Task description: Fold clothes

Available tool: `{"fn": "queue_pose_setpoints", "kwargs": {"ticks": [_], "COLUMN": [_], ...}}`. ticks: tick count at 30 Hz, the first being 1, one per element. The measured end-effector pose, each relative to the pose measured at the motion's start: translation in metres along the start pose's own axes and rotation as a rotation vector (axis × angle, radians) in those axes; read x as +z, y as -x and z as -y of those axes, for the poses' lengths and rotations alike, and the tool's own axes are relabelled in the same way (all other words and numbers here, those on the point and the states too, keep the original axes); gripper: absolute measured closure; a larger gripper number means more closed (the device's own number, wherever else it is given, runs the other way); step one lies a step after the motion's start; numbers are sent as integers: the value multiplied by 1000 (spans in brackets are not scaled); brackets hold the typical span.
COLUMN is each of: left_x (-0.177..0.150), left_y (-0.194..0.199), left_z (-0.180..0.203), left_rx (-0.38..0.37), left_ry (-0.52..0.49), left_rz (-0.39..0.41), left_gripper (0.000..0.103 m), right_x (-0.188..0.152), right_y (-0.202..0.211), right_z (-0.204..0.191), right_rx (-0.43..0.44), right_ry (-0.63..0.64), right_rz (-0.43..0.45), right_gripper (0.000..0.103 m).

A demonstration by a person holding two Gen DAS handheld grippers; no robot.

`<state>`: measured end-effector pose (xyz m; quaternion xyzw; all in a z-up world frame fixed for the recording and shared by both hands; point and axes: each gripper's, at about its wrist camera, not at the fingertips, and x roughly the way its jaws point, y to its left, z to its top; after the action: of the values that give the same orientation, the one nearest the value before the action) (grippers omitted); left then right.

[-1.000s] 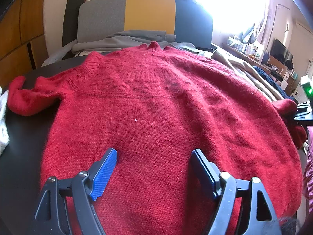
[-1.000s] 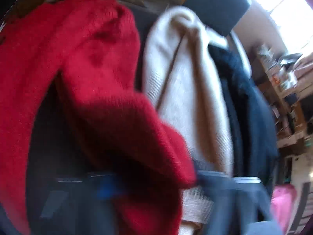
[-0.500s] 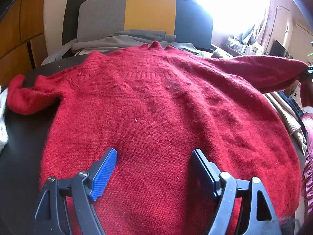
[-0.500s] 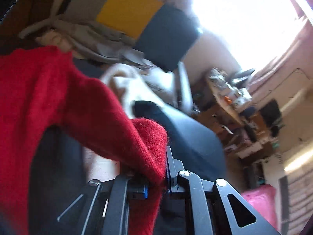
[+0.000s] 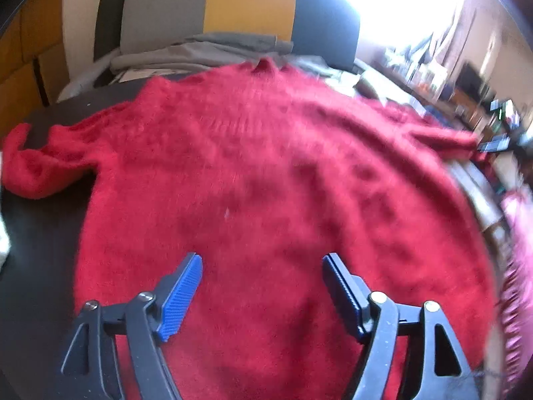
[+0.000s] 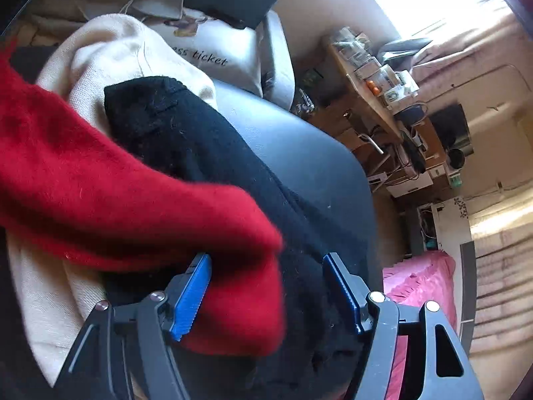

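A fuzzy red sweater (image 5: 266, 166) lies spread flat on the dark table (image 5: 40, 250), collar at the far side. Its one sleeve (image 5: 33, 166) lies bent at the left, the other sleeve (image 5: 433, 130) stretches out to the right. My left gripper (image 5: 261, 260) hovers over the sweater's lower middle; its jaws are closing slightly, with nothing between them. In the right wrist view the red sleeve's cuff (image 6: 240, 286) sits loose between the jaws of my right gripper (image 6: 266, 260), which are opening; the far pad is clear of it.
Under the right sleeve lie a black garment (image 6: 206, 153) and a cream garment (image 6: 110, 56). Grey clothes (image 5: 200, 53) are heaped before a grey, yellow and dark chair back (image 5: 250, 10). A cluttered desk (image 6: 376, 76) and a pink fabric item (image 6: 419, 276) are at the right.
My right gripper lifted the cuff, swung it outward, then opened and let go; the sleeve now lies stretched to the right. My left gripper rose a little.
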<state>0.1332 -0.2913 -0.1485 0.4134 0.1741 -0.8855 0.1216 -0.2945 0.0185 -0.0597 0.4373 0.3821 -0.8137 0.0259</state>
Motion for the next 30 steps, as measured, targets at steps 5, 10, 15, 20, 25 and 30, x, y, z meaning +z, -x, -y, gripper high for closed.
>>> {"fn": "queue_pose_setpoints", "kwargs": {"ticks": [5, 10, 15, 20, 25, 30], "left_x": [59, 104, 90, 70, 71, 70], "left_y": [-10, -51, -80, -75, -73, -48], "left_z": [19, 49, 23, -39, -52, -44], "left_rx": [-28, 29, 132, 98, 86, 110], "left_ry": [-58, -207, -263, -132, -119, -83], "left_rz": [81, 80, 1, 18, 11, -17], "left_gripper": [28, 28, 28, 26, 25, 28], "right_x": [-9, 10, 31, 15, -7, -11], "right_y": [90, 137, 110, 50, 32, 52], "right_z": [-28, -127, -217, -211, -197, -190], "right_rx": [142, 532, 616, 689, 728, 801], "right_ry": [-24, 62, 165, 77, 45, 2], "right_rz": [339, 437, 335, 238, 342, 304], "right_gripper": [17, 16, 27, 24, 19, 18]}}
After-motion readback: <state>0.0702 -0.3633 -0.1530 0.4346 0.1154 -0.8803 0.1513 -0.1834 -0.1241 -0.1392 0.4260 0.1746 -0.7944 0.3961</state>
